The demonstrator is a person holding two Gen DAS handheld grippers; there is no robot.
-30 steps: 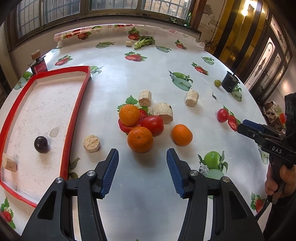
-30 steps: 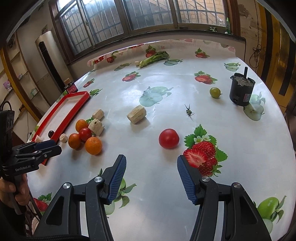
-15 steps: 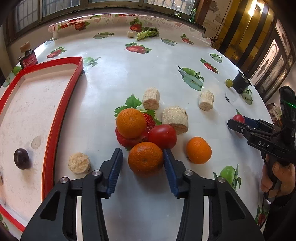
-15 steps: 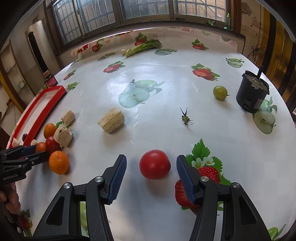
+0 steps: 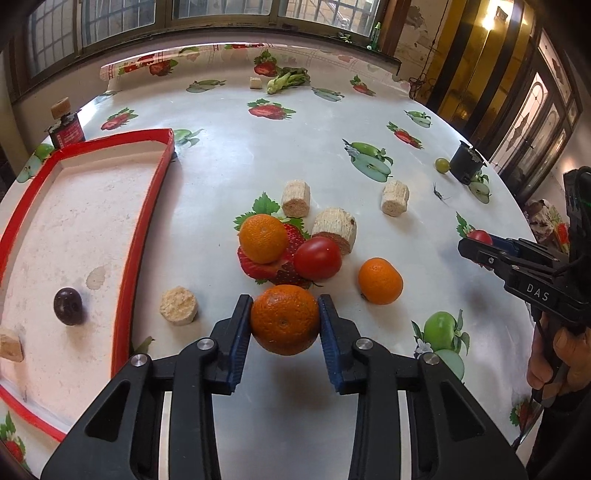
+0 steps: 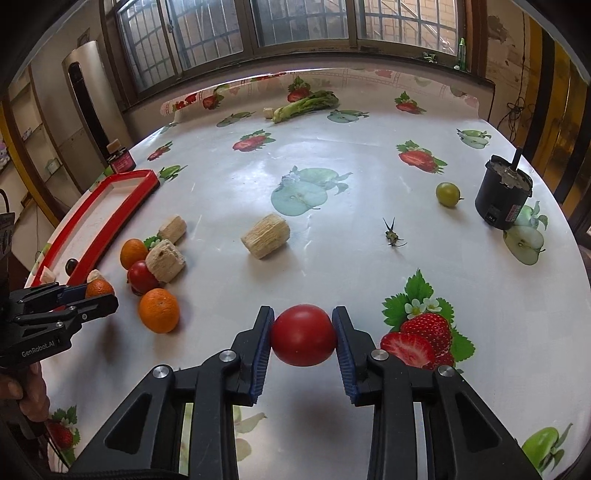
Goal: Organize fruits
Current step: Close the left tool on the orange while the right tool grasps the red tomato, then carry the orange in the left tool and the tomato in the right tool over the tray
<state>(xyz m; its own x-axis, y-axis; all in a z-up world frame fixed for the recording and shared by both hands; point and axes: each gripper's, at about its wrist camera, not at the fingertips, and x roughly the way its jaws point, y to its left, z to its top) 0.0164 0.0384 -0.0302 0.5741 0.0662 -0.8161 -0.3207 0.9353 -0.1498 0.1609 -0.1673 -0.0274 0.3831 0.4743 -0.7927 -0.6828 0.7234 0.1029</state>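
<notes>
1. A round table (image 6: 258,177) wears a glossy white cloth printed with strawberries and apples; barred windows (image 6: 303,22) run behind it, and a dark doorway with gold trim stands off to the right.
2. The left gripper (image 5: 285,319) is clamped on an orange (image 5: 285,318); the right gripper (image 6: 303,339) is clamped on a red tomato (image 6: 303,339) beside a printed strawberry.
3. Ahead of the held orange lie a second orange (image 5: 263,238), another tomato (image 5: 317,258) and a third orange (image 5: 380,280), with pale cob-like chunks (image 5: 334,229) around them.
4. A red-rimmed tray (image 5: 147,206) on the left holds a dark plum (image 5: 67,306).
5. Farther off: a green fruit (image 6: 447,194), a black canister (image 6: 502,195), leafy greens (image 6: 306,105).
6. The tray's near corner is cut off; whether either held fruit is touching the cloth is unclear.
</notes>
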